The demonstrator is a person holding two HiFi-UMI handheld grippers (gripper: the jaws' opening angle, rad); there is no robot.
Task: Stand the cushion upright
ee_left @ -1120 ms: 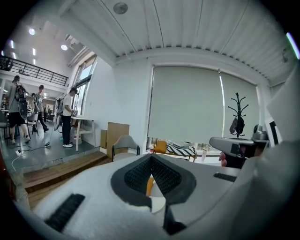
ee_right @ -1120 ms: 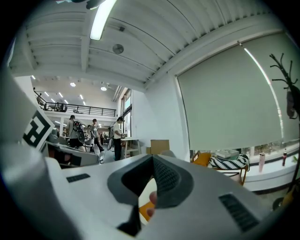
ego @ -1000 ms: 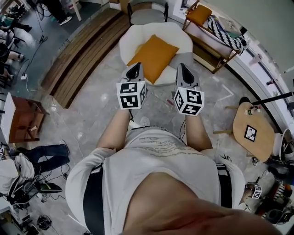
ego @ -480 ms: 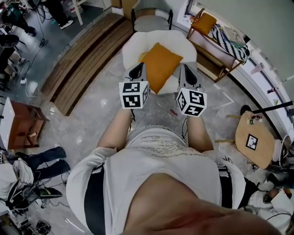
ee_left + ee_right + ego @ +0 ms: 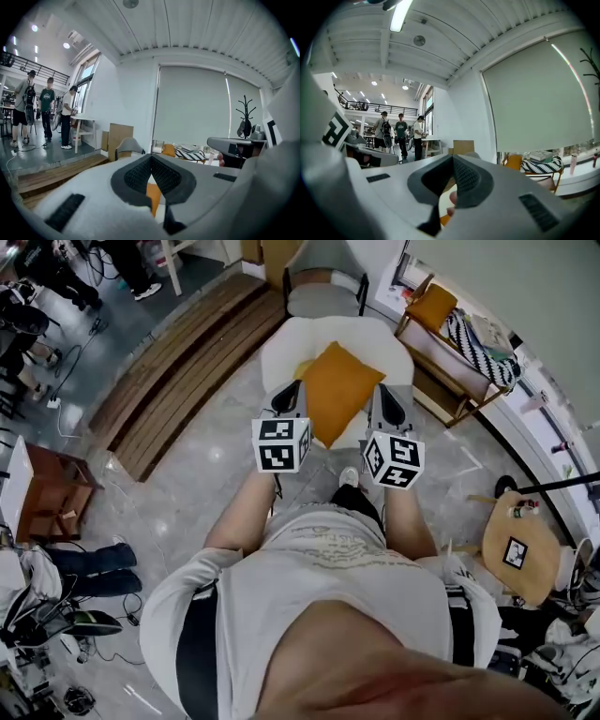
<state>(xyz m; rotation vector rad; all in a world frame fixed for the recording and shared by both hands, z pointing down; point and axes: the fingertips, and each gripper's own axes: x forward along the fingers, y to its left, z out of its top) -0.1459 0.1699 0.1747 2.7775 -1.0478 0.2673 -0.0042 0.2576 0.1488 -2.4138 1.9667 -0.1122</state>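
An orange cushion (image 5: pixel 337 390) lies flat and tilted on the seat of a white armchair (image 5: pixel 375 334) ahead of me. My left gripper (image 5: pixel 293 390) hovers at the cushion's left edge, jaws shut, nothing held. My right gripper (image 5: pixel 384 395) is at the cushion's right edge, jaws also shut and empty. Through the left gripper view a strip of the orange cushion (image 5: pixel 153 199) shows under the closed tips of the left gripper (image 5: pixel 151 161). In the right gripper view the right gripper (image 5: pixel 453 161) points level toward the room.
A grey chair (image 5: pixel 323 296) stands behind the armchair. A wooden bench (image 5: pixel 450 362) with an orange pillow and a striped blanket is at right. Wooden steps (image 5: pixel 178 371) run at left. A round side table (image 5: pixel 520 545) stands at right. People (image 5: pixel 47 110) stand far off.
Both grippers have moved forward together toward the armchair; the cushion now sits between them. Jaws stayed shut. The cushion has not moved.
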